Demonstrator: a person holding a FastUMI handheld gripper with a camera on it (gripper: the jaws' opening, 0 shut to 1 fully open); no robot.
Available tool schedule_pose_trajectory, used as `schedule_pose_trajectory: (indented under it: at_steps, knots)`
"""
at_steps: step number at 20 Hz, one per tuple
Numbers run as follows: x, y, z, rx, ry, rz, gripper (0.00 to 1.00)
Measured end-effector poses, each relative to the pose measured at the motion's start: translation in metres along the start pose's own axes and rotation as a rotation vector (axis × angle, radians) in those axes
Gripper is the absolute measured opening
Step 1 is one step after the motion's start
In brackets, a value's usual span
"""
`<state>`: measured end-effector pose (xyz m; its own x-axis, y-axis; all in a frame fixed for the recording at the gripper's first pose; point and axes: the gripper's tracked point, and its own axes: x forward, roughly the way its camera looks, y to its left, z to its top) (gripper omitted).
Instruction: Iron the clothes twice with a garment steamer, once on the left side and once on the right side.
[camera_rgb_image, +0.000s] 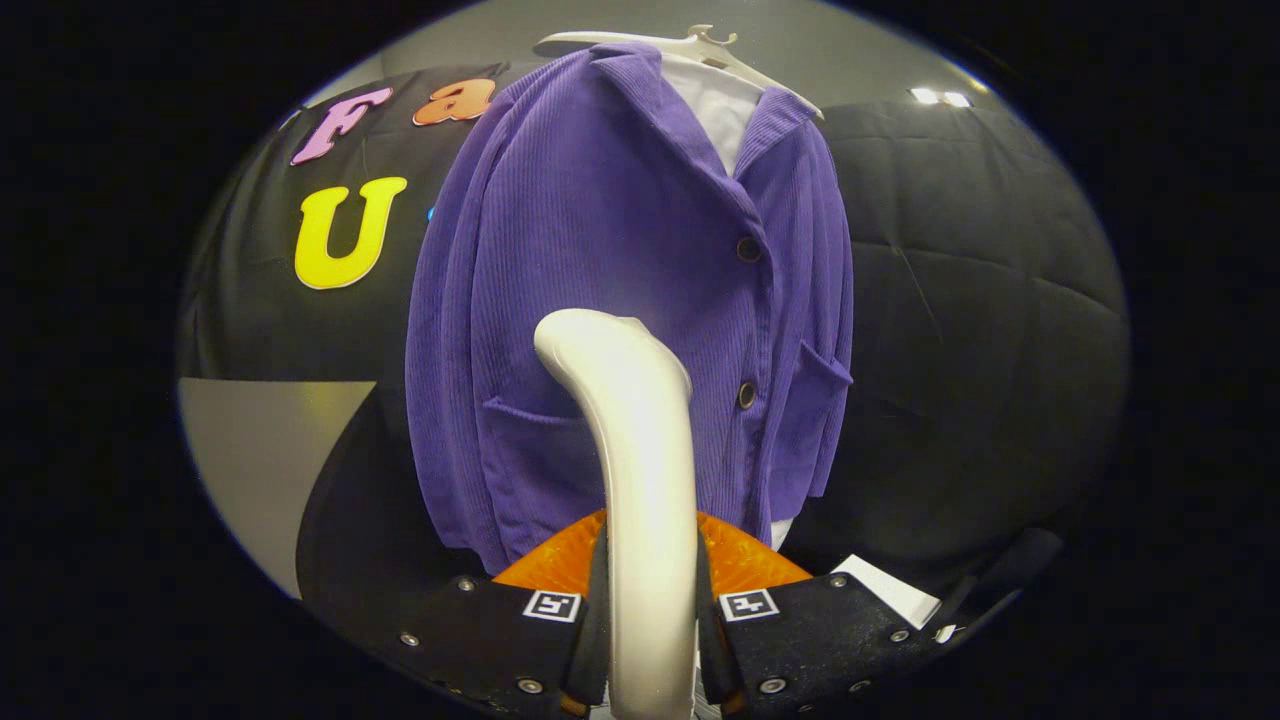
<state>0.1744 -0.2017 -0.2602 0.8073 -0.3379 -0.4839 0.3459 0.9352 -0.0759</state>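
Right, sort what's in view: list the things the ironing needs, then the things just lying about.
For the job:
- garment steamer, clamped between the gripper fingers
- purple jacket just beyond them
- white hanger holding it

Just there:
- white shirt under the jacket
- white paper beside the fingers

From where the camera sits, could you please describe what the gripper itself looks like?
The gripper has two broad dark plates studded with small silver screws. Each plate carries a square black-and-white marker near its inner edge. The jaws are narrow upright strips.
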Motion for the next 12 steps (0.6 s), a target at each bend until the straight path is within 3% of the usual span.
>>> schedule_pose_trajectory:
  at_steps: [12]
  knots:
    - [-0.013, 0.002, -0.094, 0.018, 0.201, 0.062, 0.36]
